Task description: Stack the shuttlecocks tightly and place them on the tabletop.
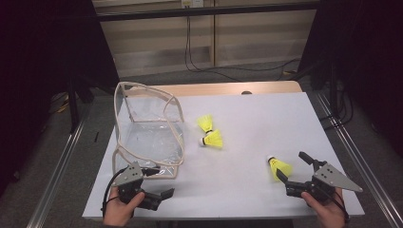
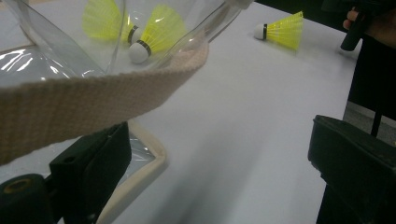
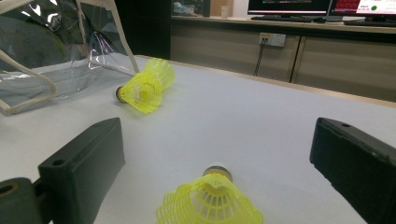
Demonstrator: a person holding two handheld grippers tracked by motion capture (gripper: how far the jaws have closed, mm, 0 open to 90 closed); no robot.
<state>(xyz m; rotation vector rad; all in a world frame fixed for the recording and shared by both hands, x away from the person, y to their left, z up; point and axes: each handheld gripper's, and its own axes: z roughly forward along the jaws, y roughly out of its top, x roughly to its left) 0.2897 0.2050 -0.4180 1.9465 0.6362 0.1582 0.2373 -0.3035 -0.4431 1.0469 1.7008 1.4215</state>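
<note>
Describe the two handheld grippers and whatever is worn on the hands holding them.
Both the left gripper and the right gripper are black, each with two blocky rectangular jaws that have small round holes near the base. A grey three-cornered plate tops each gripper, and a black cable trails from each. The left hand and the right hand wear no gloves, and no sleeves are visible.

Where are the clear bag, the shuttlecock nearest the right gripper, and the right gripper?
Clear bag (image 1: 151,142), high view, flat plastic side.
Near shuttlecock (image 1: 279,167), high view, yellow skirt.
Right gripper (image 1: 293,167), high view, between its open jaws.
</note>
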